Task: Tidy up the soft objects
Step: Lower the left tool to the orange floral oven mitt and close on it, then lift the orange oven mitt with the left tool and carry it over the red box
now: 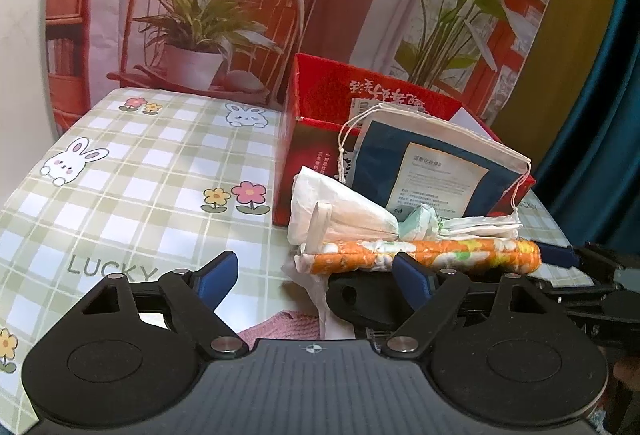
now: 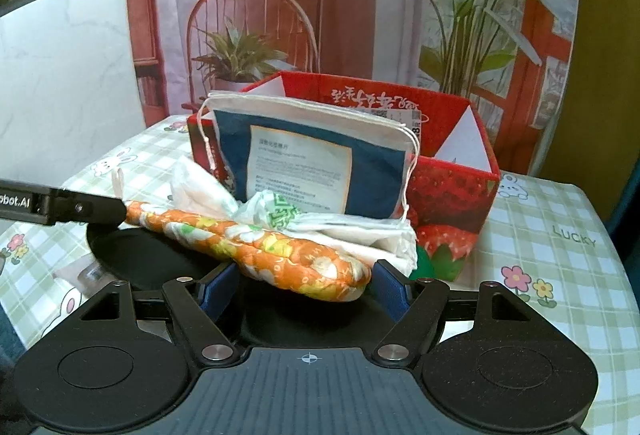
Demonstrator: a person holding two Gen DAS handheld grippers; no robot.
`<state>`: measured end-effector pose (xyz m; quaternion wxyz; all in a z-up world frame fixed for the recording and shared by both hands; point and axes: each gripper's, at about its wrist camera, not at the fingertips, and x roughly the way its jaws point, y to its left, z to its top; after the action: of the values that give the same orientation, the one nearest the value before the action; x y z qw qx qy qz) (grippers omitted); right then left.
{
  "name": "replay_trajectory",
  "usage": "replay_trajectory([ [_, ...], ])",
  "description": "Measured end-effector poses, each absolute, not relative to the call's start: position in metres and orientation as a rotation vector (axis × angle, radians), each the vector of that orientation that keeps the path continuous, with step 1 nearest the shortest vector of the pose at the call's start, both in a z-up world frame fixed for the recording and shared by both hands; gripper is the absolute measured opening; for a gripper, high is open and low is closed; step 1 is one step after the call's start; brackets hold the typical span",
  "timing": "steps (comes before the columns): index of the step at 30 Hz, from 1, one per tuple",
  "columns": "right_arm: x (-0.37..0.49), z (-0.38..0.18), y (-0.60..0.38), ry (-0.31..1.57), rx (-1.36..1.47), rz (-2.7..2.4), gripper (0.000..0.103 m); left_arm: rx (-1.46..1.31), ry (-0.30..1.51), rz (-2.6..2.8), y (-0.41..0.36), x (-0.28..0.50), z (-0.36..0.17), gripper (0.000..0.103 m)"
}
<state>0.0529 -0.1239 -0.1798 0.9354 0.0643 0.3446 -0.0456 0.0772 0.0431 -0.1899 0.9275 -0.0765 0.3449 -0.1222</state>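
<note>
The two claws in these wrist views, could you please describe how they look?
Both the left claw and the right claw are matte black, with blue fingertip pads, silver pivot pins and a ribbed grey base bearing a small crosshair mark.

a checked bunny tablecloth (image 1: 140,163) lies before a printed backdrop (image 2: 352,3) of chair, lamp and plants.

You work on a table (image 1: 132,171) under green-checked bunny cloth. On it the red strawberry box (image 2: 452,211) stands; just in front of the box lie white plastic bags (image 1: 340,211) and an orange floral roll (image 2: 280,259).
</note>
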Motion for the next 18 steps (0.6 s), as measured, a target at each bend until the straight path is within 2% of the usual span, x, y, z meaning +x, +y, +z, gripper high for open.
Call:
replay_trajectory([
  [5, 0.06, -0.178, -0.128, 0.678, 0.092, -0.094, 0.069, -0.151, 0.685, -0.287, 0.044, 0.084, -0.19, 0.083],
  [6, 0.06, -0.178, -0.129, 0.672, 0.09, -0.091, 0.067, -0.151, 0.685, -0.293, 0.044, 0.086, -0.191, 0.083],
  [10, 0.063, -0.177, -0.138, 0.66, 0.117, -0.08, 0.046, -0.138, 0.689, -0.329, 0.038, 0.095, -0.195, 0.076],
  [15, 0.065, -0.176, -0.147, 0.638, 0.15, -0.084, 0.038, -0.095, 0.678, -0.363, 0.028, 0.106, -0.198, 0.075],
  [17, 0.066, -0.176, -0.15, 0.633, 0.157, -0.084, 0.035, -0.081, 0.674, -0.379, 0.026, 0.11, -0.199, 0.073],
  [18, 0.066, -0.176, -0.15, 0.63, 0.159, -0.085, 0.035, -0.073, 0.673, -0.386, 0.024, 0.111, -0.2, 0.067],
])
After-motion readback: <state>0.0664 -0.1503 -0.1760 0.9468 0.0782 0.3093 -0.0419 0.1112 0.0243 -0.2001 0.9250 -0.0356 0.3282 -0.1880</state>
